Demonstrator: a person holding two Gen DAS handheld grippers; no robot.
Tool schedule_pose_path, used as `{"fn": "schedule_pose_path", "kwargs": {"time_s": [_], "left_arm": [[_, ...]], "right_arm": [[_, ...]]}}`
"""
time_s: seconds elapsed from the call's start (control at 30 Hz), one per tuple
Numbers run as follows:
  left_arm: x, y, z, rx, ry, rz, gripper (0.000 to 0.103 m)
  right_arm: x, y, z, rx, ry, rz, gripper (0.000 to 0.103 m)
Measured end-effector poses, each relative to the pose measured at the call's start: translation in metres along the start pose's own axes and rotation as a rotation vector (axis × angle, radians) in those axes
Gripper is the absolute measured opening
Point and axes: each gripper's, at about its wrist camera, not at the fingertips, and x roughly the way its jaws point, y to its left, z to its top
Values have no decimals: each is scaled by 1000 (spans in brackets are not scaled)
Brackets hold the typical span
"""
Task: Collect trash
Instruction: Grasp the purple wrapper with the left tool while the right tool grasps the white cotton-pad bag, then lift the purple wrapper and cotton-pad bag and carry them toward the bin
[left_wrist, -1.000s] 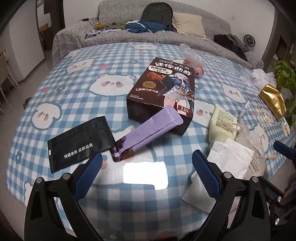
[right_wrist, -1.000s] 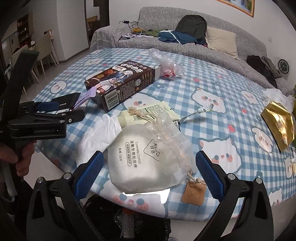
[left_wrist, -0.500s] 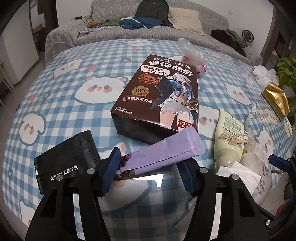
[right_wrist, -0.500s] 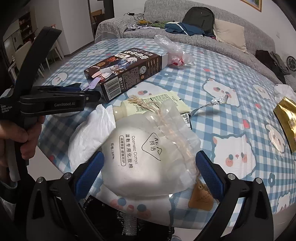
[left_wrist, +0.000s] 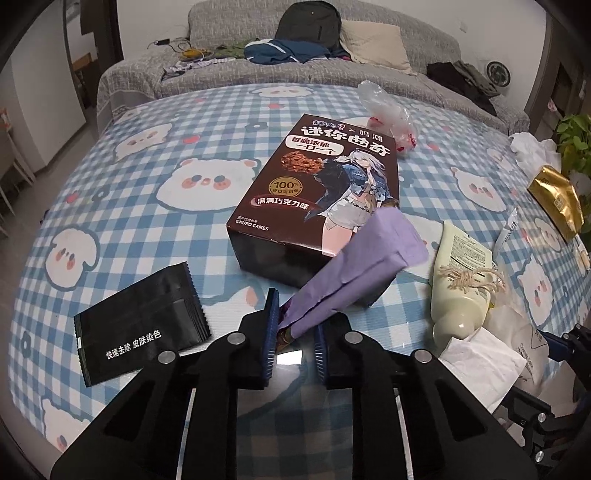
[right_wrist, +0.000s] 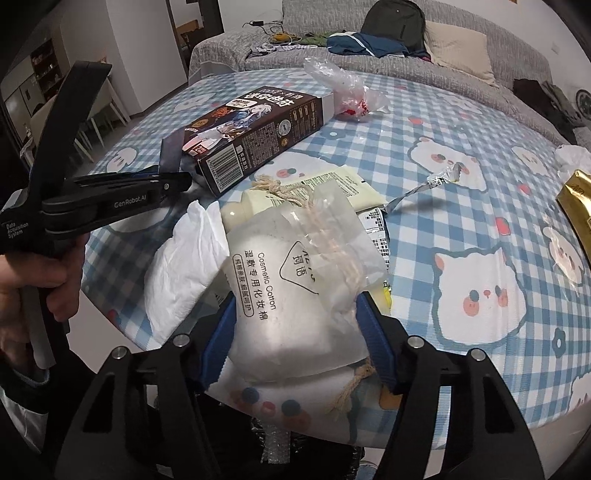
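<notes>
Cotton bag (right_wrist: 291, 295) (right view only)

Grey sofa (left_wrist: 332, 70) behind the checked table (left_wrist: 147, 236).

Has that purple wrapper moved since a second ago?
Yes. The purple wrapper has tipped up: its far end now overlaps the brown box, with the left gripper closing on its near end.

grey sofa (left_wrist: 369, 74): black backpack (left_wrist: 308, 24), beige cushion (left_wrist: 375, 44), clothes.
</notes>
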Motion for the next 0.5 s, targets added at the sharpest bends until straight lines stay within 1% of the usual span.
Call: {"fn": "schedule_pose_path", "kwargs": {"time_s": [0.03,0.07,0.13,0.23,0.4,0.5], "left_arm": [[0,1,0,-8,1,-4,7],[-1,3,0,-14,3,-8,4],[-2,4,0,-17,0,-6,4],[-6,5,-1,-24,-5,-3,4],[-13,7,-3,-43,-8,-17,4],[-18,8,-5,-45,-13,-19,4]], "right_arm": [[-1,0,0,3,-2,1,55],[-2,-1,0,8,-7,0,54],[-4,-3,0,15,-12,4,49],[-6,-3,-1,15,-21,6,45],[-9,-4,-2,20,-30,-4,43],[-12,-8,-2,38,-41,-26,43]]}}
